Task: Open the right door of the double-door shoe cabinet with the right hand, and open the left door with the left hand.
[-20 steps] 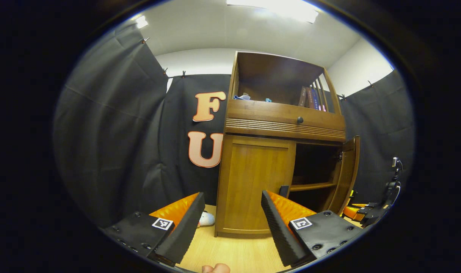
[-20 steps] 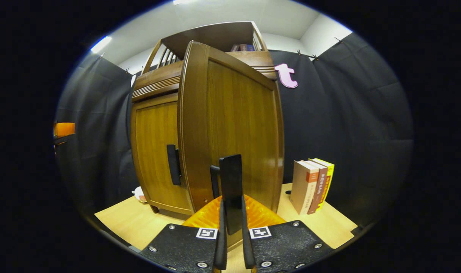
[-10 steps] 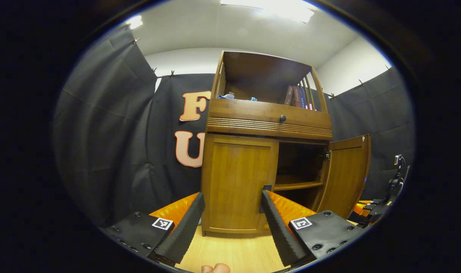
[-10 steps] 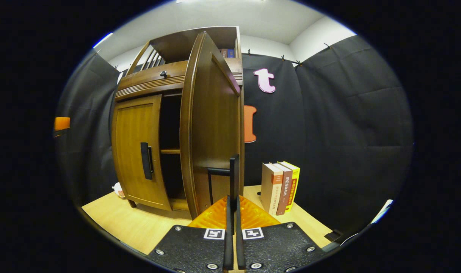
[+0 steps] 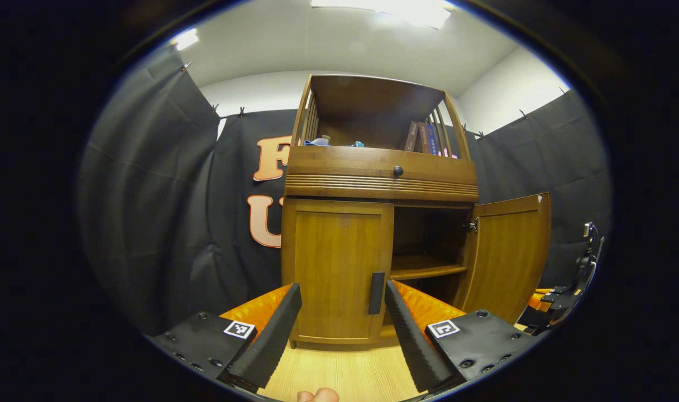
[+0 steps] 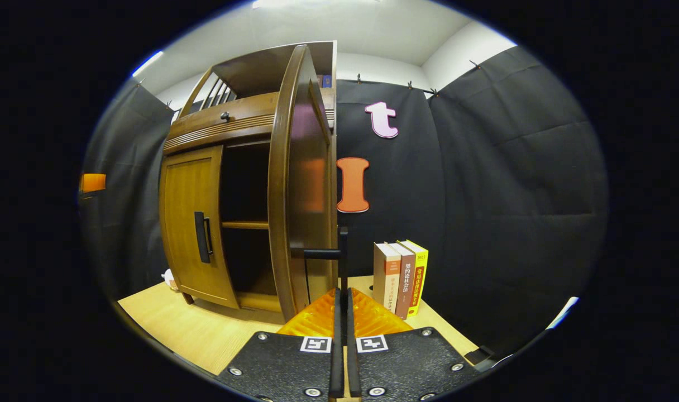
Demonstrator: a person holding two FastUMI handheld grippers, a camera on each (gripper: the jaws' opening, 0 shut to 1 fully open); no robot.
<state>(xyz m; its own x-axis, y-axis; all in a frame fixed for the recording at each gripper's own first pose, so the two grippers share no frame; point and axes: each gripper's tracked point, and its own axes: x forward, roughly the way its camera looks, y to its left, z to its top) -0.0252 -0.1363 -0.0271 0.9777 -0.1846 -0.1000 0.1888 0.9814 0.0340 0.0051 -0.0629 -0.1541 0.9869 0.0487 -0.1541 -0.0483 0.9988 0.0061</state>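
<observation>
Now the right gripper (image 6: 342, 312) is clamping its two fingers on the black handle (image 6: 342, 262) of the right door (image 6: 300, 184), which is standing wide open. Next job, I think — the left gripper (image 5: 342, 324), fingers apart, is facing the shut left door (image 5: 336, 271) and needs to close on its dark handle (image 5: 377, 285). Both are working over a pale wood tabletop (image 5: 339, 374), with three books (image 6: 400, 276) standing near the black cloth wall (image 6: 501, 195).
</observation>
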